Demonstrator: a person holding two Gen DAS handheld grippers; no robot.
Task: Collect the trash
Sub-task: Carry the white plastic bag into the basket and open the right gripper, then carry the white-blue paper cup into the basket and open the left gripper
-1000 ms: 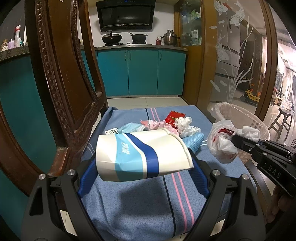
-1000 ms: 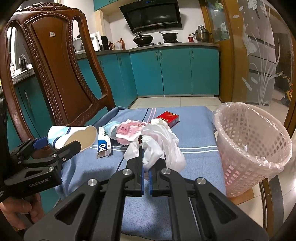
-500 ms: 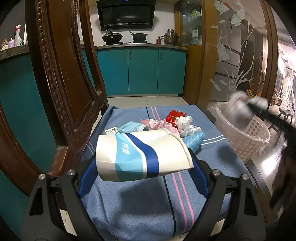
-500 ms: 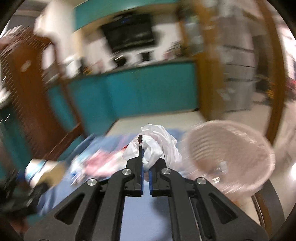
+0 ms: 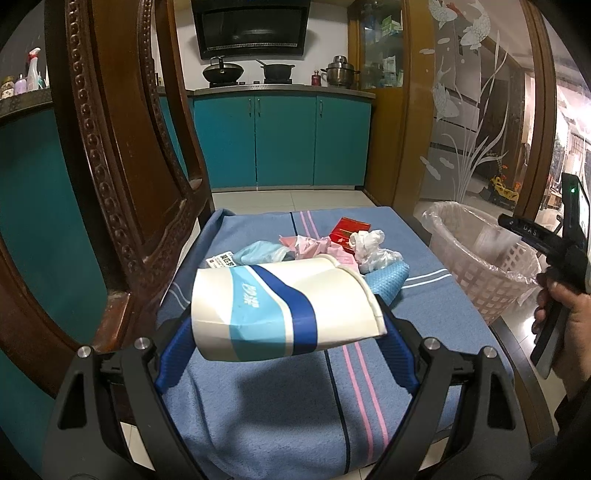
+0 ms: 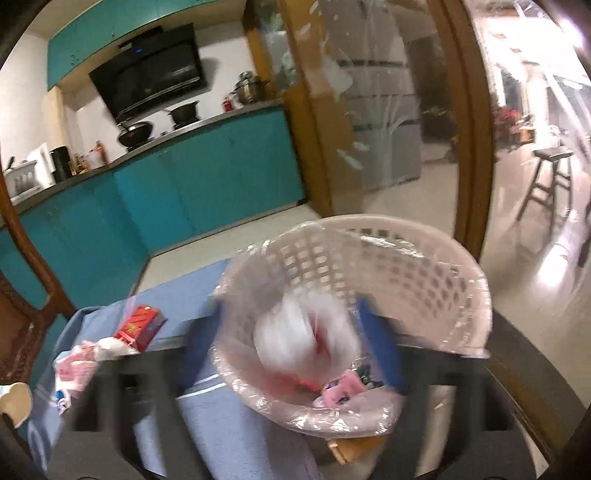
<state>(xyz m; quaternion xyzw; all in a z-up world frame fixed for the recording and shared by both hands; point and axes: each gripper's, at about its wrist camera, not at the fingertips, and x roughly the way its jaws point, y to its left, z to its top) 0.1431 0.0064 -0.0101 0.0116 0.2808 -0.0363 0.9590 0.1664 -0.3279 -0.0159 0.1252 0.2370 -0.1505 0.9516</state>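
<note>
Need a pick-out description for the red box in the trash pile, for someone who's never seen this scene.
Find the blue striped cloth covering the table in front of the teal kitchen cabinets. The trash pile sits at its far end; the red box lies flat at the back of that pile, next to a crumpled white plastic bag. It is the only rigid, rectangular, bright red item there; its neighbours are soft and crumpled.

Teal cabinets (image 5: 280, 140) run under a grey counter (image 5: 280, 90) carrying pots, with a black range hood (image 5: 251, 27) on the white wall above. A carved wooden chair (image 5: 122, 177) stands left. Frosted glass panel (image 5: 476, 122) on the right; beyond it, blurred, perhaps a stool (image 6: 546, 184).
</note>
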